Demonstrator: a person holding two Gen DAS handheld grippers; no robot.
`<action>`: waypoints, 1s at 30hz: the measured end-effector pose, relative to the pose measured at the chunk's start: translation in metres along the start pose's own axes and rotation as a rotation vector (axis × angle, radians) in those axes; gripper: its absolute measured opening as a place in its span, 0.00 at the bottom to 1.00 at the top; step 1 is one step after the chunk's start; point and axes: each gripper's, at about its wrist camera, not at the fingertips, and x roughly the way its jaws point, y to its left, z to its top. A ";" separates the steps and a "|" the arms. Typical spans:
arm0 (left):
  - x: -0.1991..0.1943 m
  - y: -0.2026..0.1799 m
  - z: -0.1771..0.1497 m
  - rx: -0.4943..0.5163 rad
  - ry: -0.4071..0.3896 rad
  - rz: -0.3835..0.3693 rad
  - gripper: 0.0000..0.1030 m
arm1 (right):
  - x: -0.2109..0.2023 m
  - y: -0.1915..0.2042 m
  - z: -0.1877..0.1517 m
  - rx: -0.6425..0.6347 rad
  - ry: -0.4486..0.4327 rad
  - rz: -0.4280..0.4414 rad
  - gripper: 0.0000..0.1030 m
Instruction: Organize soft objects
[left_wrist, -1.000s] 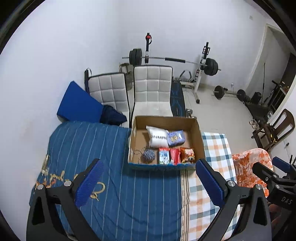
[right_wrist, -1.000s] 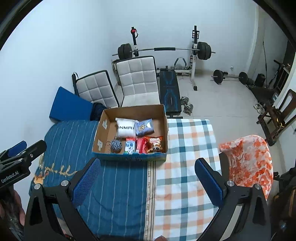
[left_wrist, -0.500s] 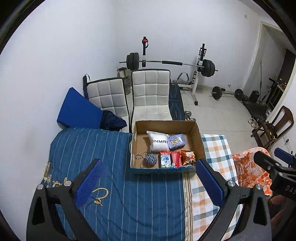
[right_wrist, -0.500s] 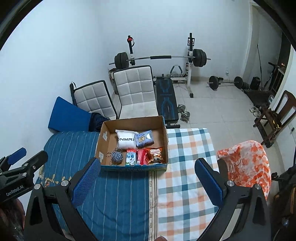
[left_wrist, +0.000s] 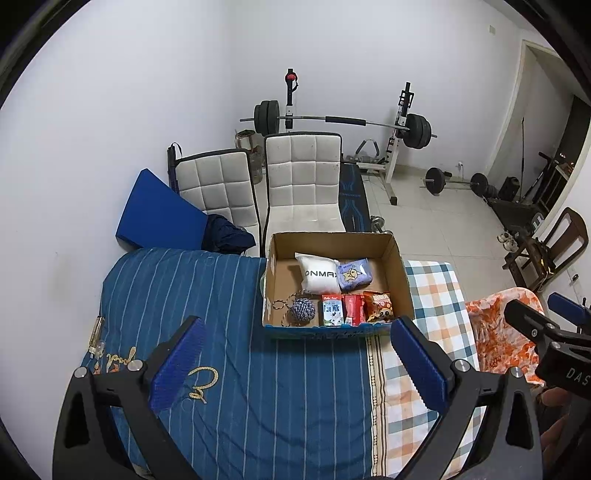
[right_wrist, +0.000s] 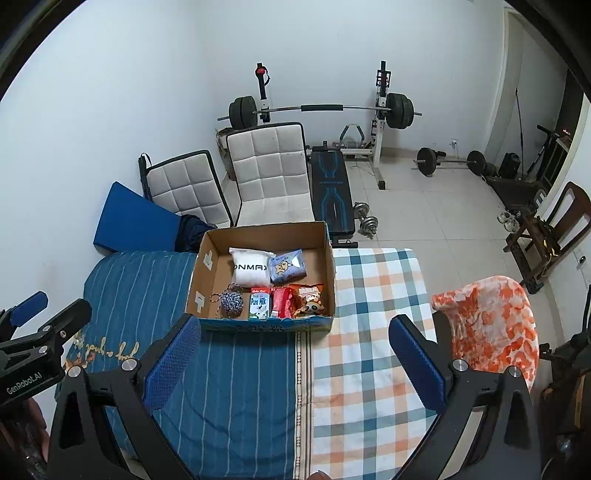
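An open cardboard box (left_wrist: 400, 269) (right_wrist: 210, 273) sits at the far end of the table. In it lie a white pillow pack (left_wrist: 318, 274) (right_wrist: 251, 266), a blue tissue pack (left_wrist: 354, 274) (right_wrist: 287, 266), a blue-white rope ball (left_wrist: 301, 310) (right_wrist: 232, 303), a milk carton (left_wrist: 331, 309) (right_wrist: 258, 302), a red pack (left_wrist: 352, 309) (right_wrist: 281, 302) and an orange snack bag (left_wrist: 379, 306) (right_wrist: 311, 300). My left gripper (left_wrist: 295, 363) and right gripper (right_wrist: 295, 360) are both open and empty, held high above the near part of the table, well short of the box.
The table wears a blue striped cloth (left_wrist: 192, 302) on the left and a checked cloth (right_wrist: 373, 317) on the right. An orange-white draped chair (right_wrist: 491, 325) stands right of it. Two white chairs (left_wrist: 301, 184), a blue pad (left_wrist: 155, 218) and a barbell rack (left_wrist: 343, 122) stand behind.
Both grippers have risen and pulled back from the box, which now looks smaller and lower in both views. Both stay open. Nothing in the box has moved.
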 end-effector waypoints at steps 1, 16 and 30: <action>0.000 0.000 -0.001 -0.002 -0.001 -0.001 1.00 | 0.000 0.000 0.000 0.000 -0.001 -0.001 1.00; -0.007 -0.004 -0.003 -0.014 -0.029 0.006 1.00 | -0.013 -0.005 0.001 -0.010 -0.025 -0.017 1.00; -0.008 -0.008 -0.004 -0.010 -0.027 0.007 1.00 | -0.018 -0.005 0.001 -0.011 -0.029 -0.019 1.00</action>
